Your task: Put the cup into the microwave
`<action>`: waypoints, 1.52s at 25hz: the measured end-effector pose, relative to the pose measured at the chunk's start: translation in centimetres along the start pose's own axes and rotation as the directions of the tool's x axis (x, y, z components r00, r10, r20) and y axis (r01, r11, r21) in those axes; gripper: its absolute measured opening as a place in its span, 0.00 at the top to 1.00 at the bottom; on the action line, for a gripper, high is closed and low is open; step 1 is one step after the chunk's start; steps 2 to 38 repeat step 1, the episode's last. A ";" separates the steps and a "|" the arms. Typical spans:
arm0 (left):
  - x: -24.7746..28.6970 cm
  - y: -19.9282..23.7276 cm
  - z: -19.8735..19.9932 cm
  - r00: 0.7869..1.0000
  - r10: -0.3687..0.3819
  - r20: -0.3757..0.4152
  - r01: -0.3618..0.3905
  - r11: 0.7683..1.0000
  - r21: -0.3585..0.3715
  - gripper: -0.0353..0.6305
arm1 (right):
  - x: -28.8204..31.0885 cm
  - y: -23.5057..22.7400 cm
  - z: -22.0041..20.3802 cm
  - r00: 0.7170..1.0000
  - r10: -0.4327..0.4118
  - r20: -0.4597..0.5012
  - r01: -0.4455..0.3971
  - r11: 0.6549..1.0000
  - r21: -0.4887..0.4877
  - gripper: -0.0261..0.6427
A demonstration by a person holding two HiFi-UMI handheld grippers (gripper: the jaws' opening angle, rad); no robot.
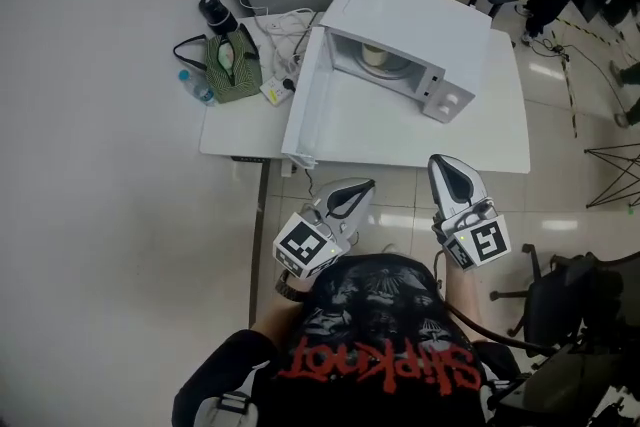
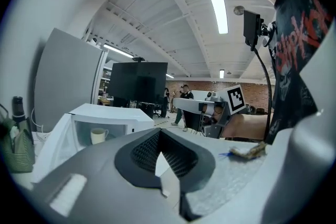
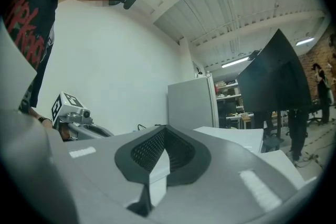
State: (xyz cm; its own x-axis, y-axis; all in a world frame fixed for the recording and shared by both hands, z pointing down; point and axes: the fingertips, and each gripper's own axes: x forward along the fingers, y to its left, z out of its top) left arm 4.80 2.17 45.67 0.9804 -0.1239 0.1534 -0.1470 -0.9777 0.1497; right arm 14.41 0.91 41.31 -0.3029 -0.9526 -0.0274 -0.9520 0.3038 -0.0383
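The white table [image 1: 500, 130] carries everything relevant. On it stands the white microwave [image 1: 415, 25], set at an angle, with its door [image 1: 305, 100] swung fully open towards the table's near edge. Behind the door, at the table's far left corner, I note a green bag [image 1: 233, 65], a dark bottle [image 1: 216, 12] and some loose cables [image 1: 280, 25].

My left claw [image 1: 352, 195] and my right claw [image 1: 447, 171] are both close to my torso, off the near edge of the table and well apart from the microwave. In each gripper view the jaws are pressed together with nothing between the pads, so both claws are closed and empty.

The cup [image 1: 375, 53], pale and handled, sits upright inside the microwave cavity, on its floor.

Finding: the placement itself appears complete, since the cup is in and neither claw touches it. The only open item is the door, which the task does not strictly require shut. If it is to be closed, I judge the left claw is better placed. It would need to reach the door's free edge and swing it round gently, so the microwave does not slide on the table.
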 end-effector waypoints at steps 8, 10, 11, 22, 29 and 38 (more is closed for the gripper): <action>1.1 -1.5 -0.1 1.000 -0.006 -0.006 0.006 1.000 0.003 0.95 | -1.5 -0.7 0.2 1.000 0.003 0.009 -0.003 1.000 0.002 0.96; 1.1 -1.5 -0.1 1.000 -0.006 -0.006 0.006 1.000 0.003 0.95 | -1.5 -0.7 0.2 1.000 0.003 0.009 -0.003 1.000 0.002 0.96; 1.1 -1.5 -0.1 1.000 -0.006 -0.006 0.006 1.000 0.003 0.95 | -1.5 -0.7 0.2 1.000 0.003 0.009 -0.003 1.000 0.002 0.96; 1.1 -1.5 -0.1 1.000 -0.006 -0.006 0.006 1.000 0.003 0.95 | -1.5 -0.7 0.2 1.000 0.003 0.009 -0.003 1.000 0.002 0.96; 1.1 -1.5 -0.1 1.000 -0.006 -0.006 0.006 1.000 0.003 0.95 | -1.5 -0.7 0.2 1.000 0.003 0.009 -0.003 1.000 0.002 0.96; 1.1 -1.5 -0.1 1.000 -0.006 -0.006 0.006 1.000 0.003 0.95 | -1.5 -0.7 0.2 1.000 0.003 0.009 -0.003 1.000 0.002 0.96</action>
